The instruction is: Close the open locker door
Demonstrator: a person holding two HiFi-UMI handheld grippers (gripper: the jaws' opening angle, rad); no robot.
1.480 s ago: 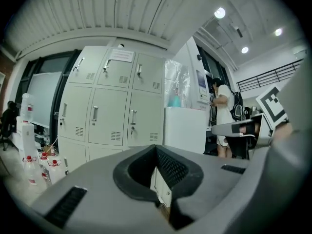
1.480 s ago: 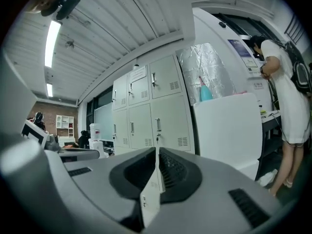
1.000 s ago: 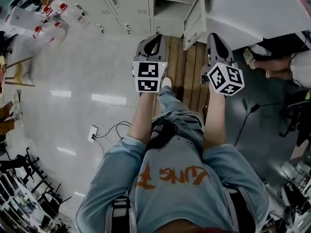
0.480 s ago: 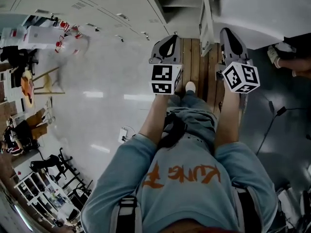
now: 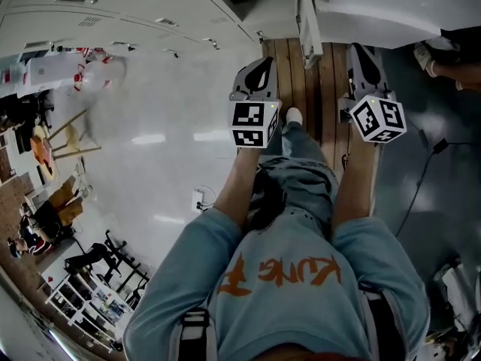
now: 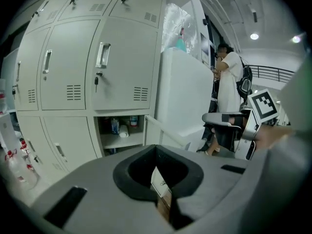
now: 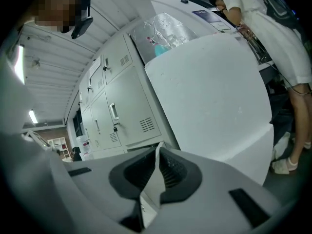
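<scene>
The open locker door [image 5: 307, 22] juts out from the row of pale lockers [image 5: 135, 21] at the top of the head view, edge-on above the wooden boards [image 5: 325, 89]. My left gripper [image 5: 262, 65] is shut and empty, held just left of and short of the door. My right gripper [image 5: 361, 53] is shut and empty to the door's right. In the left gripper view, past the left gripper [image 6: 156, 150], the door [image 6: 165, 133] stands beside an open compartment [image 6: 119, 129] with bottles on a shelf. The right gripper [image 7: 158, 153] points at the door's edge [image 7: 152, 178].
A big white cabinet [image 6: 184, 99] stands right of the open locker. A person in white [image 6: 229, 79] leans over behind it, feet [image 5: 430, 57] on the dark floor. Bottles [image 5: 92, 70], a wooden stool [image 5: 68, 138] and floor cables [image 5: 201, 198] lie left.
The view has swung and drawn nearer the lockers along the wooden boards. The door now looks edge-on. Both grippers stay shut and level, shifted slightly right in the view.
</scene>
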